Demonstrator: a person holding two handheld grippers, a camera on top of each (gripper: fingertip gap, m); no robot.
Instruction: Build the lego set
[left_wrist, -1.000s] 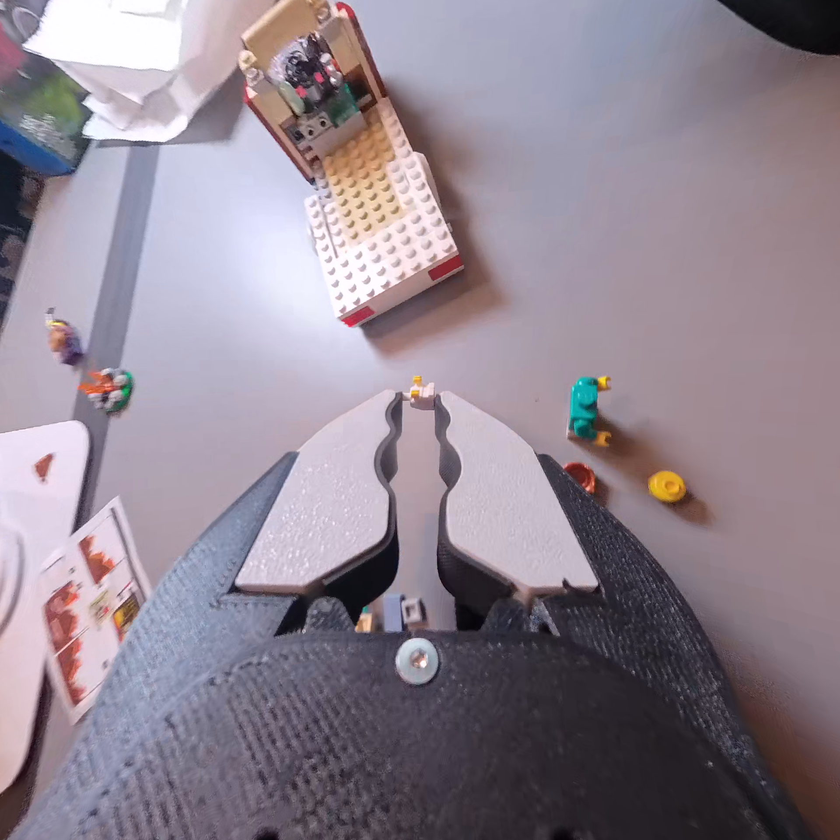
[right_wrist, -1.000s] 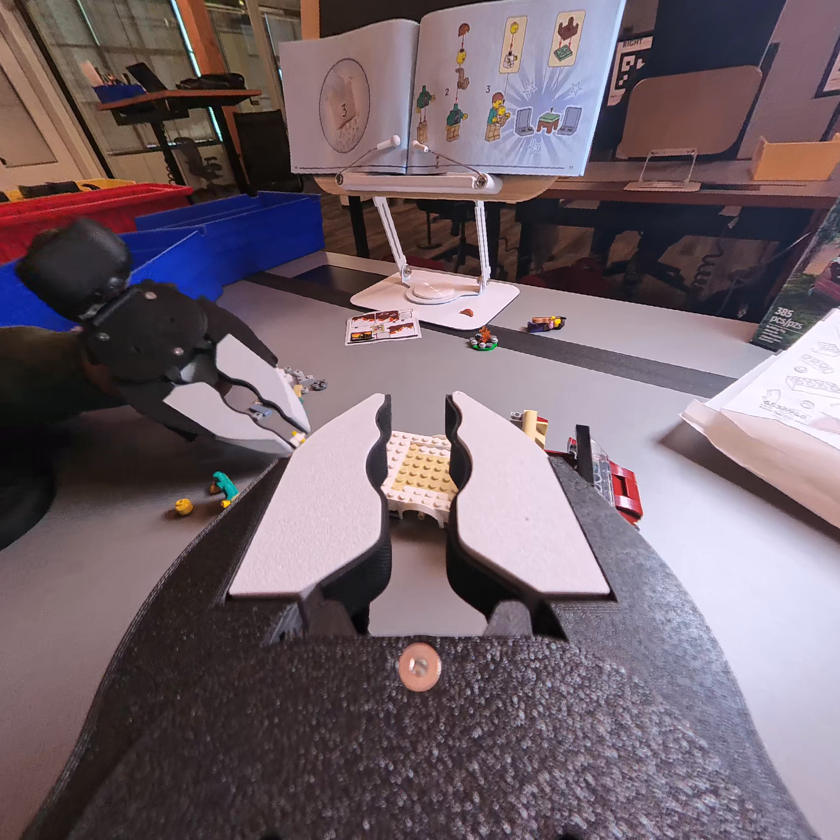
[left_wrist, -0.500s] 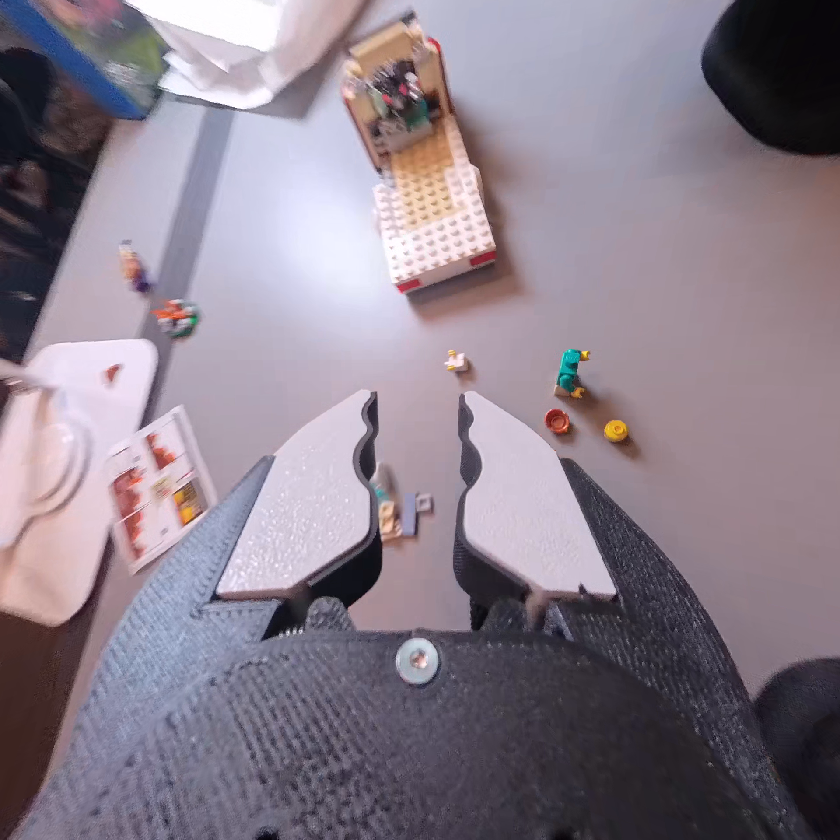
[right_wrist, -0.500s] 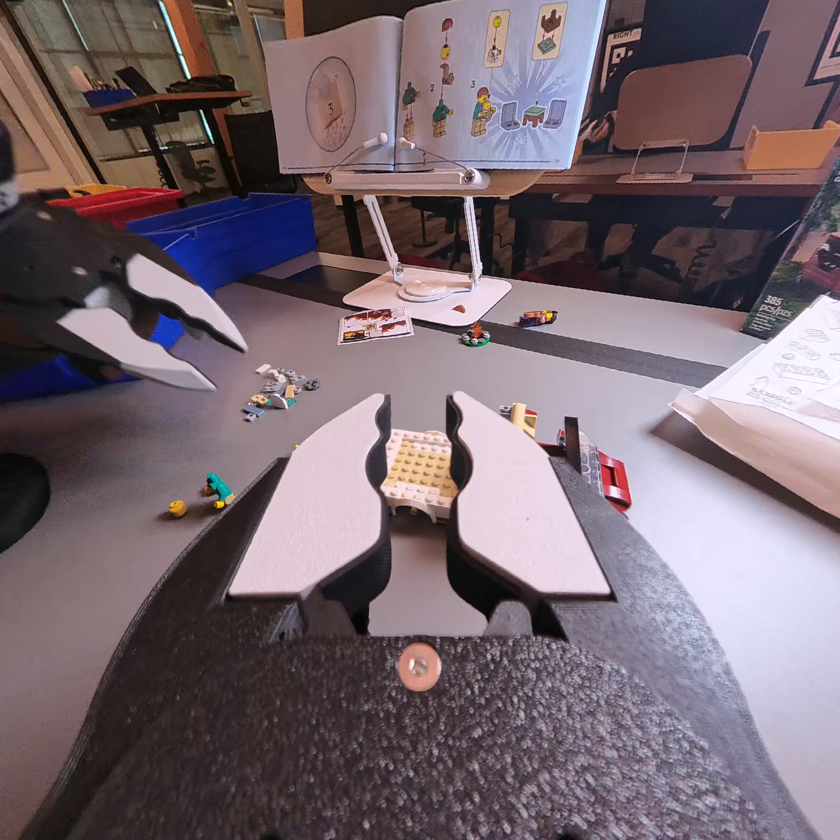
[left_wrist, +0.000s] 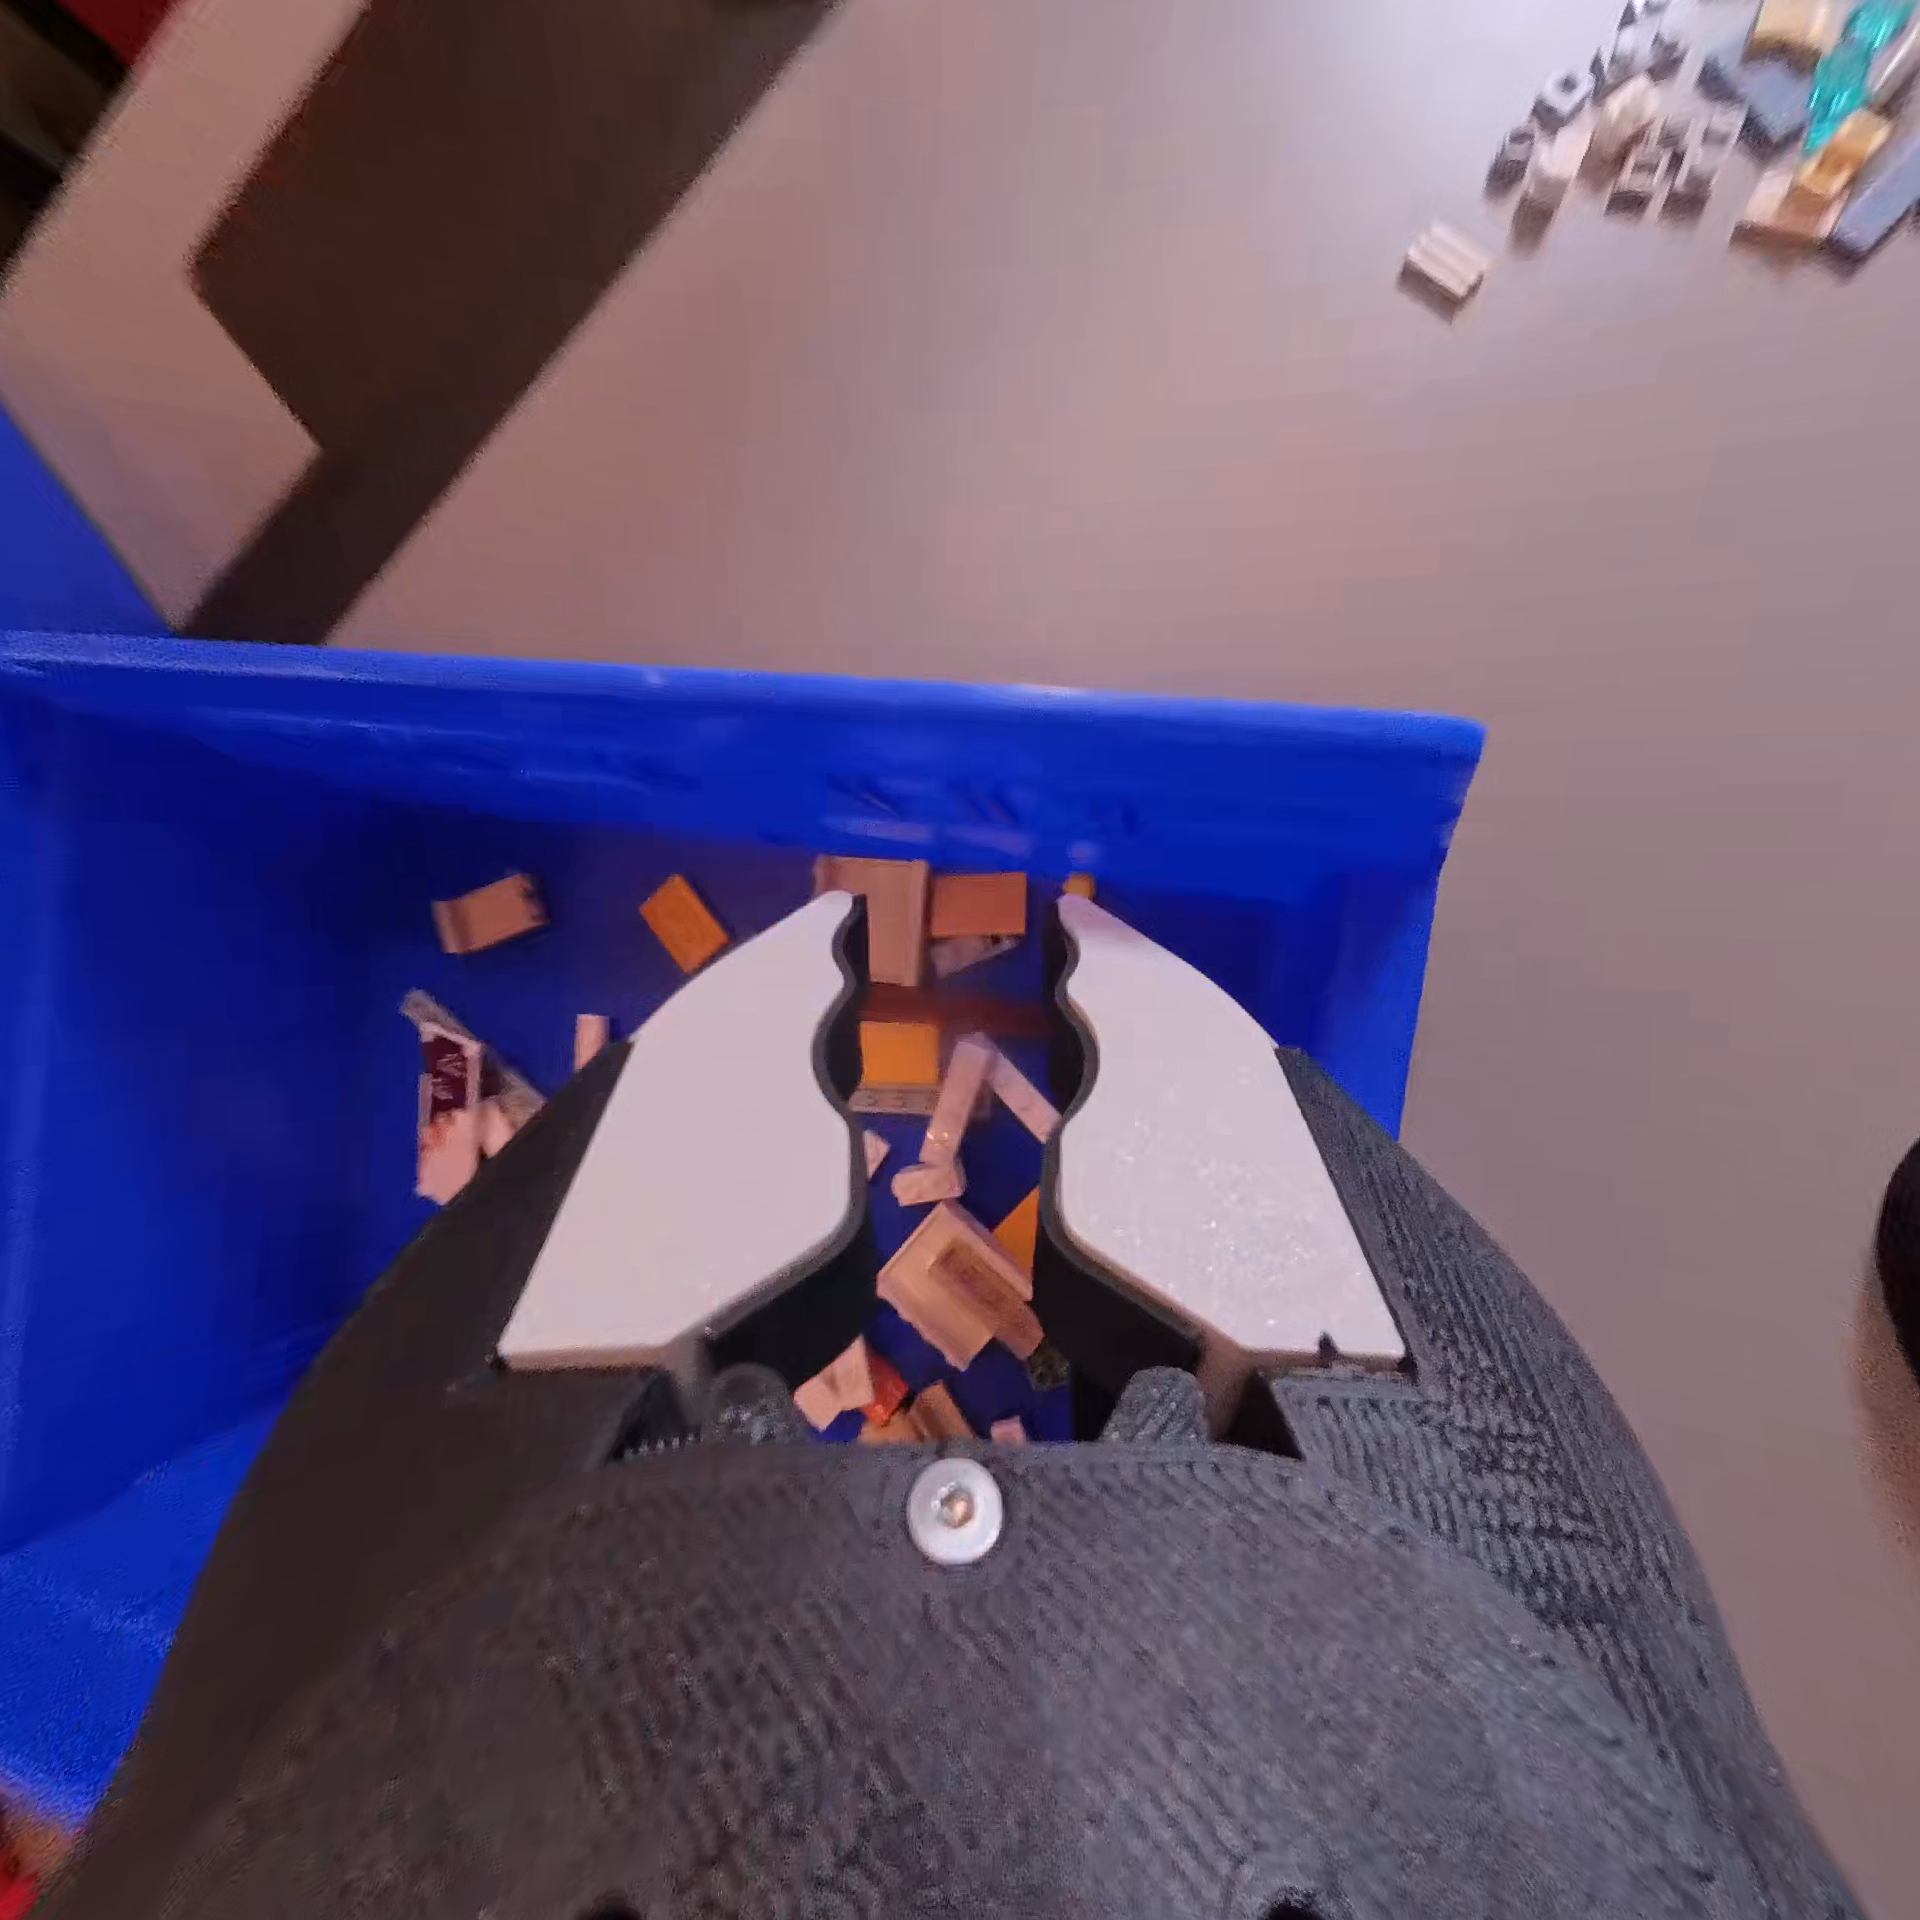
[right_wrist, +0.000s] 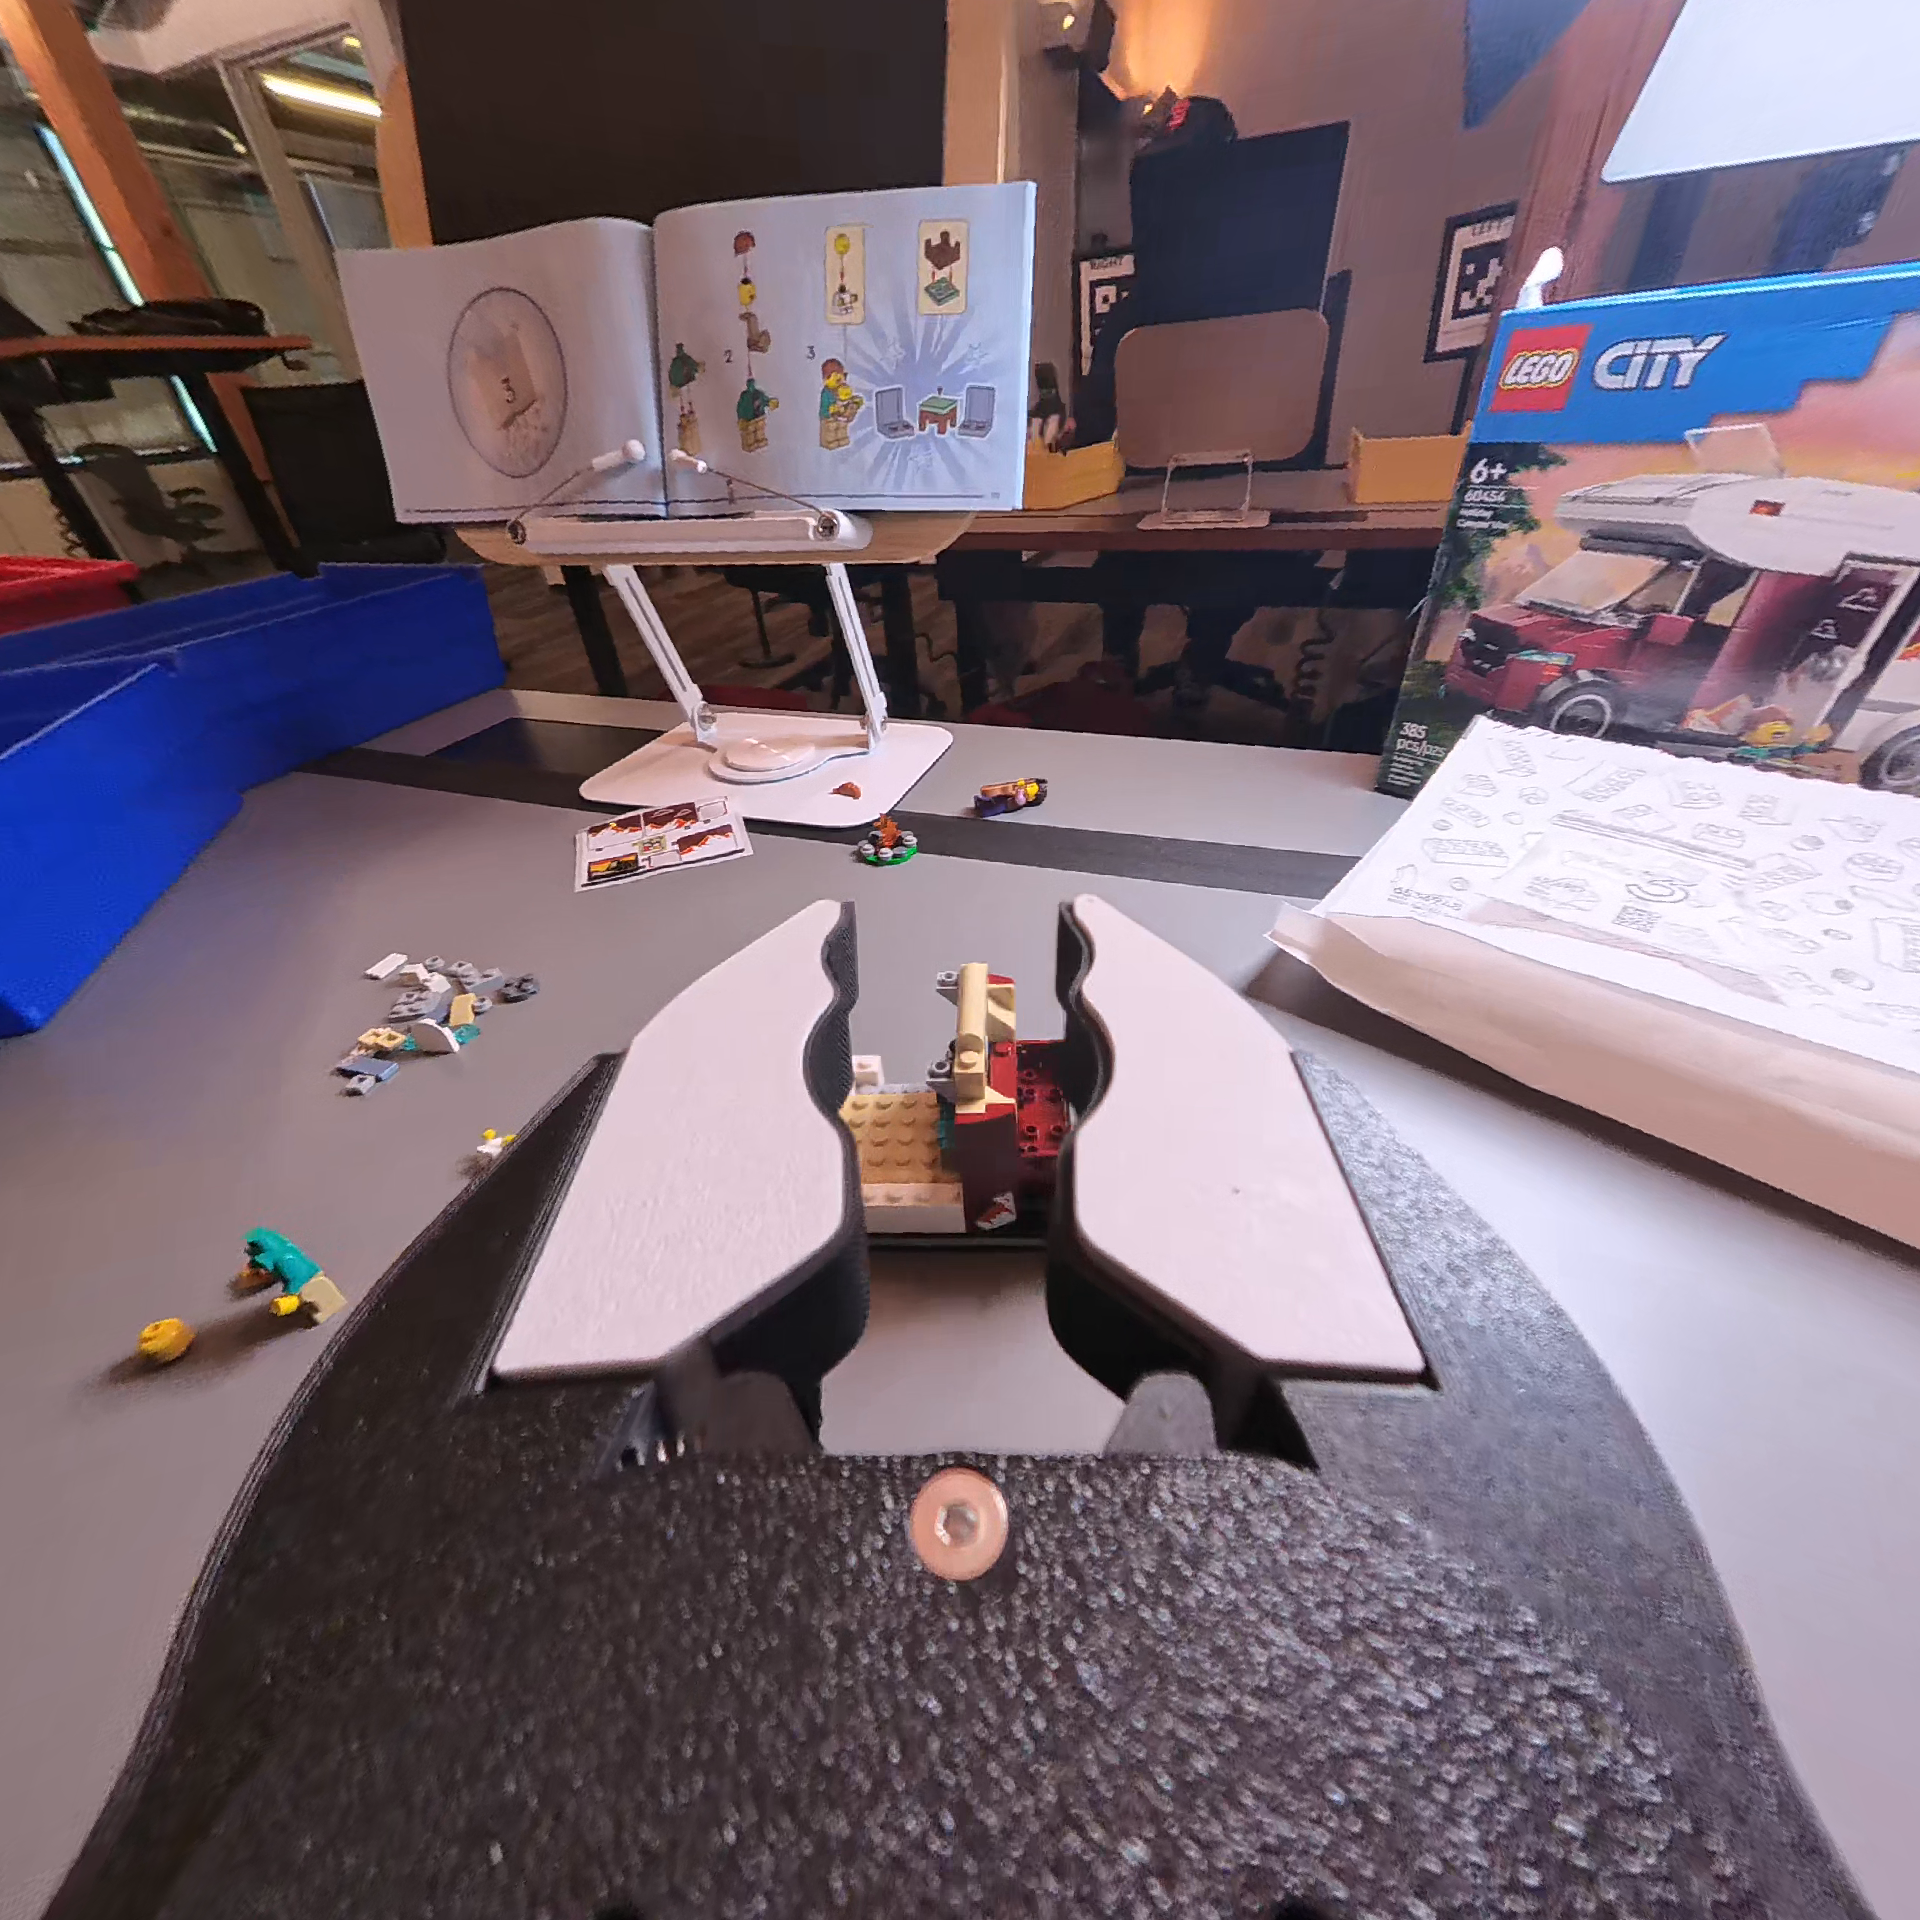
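My left gripper is open and empty, hovering over a blue bin that holds several loose tan, orange and white bricks. My right gripper is open and empty, its fingers on either side of the partly built red, tan and white vehicle on the grey table. A teal minifigure torso, a yellow head and a tiny white piece lie to the left of the right gripper. A pile of small grey and tan pieces lies farther left; it also shows in the left wrist view.
An open instruction booklet stands on a white stand at the back. A sticker sheet, a small campfire build and a purple piece lie before it. The set's box and a paper bag are at right. Blue bins stand at left. Tip to tip, the grippers are about 50 centimetres apart. From my right tips it is roughly 20 centimetres to the teal minifigure torso; from my left, 30 centimetres. The yellow head sits 25 centimetres or so from the ends of my right fingers.
My left gripper released the tiny white piece on the table, opened, and swung left over the blue bin. My right gripper opened wider and shifted right along the vehicle.
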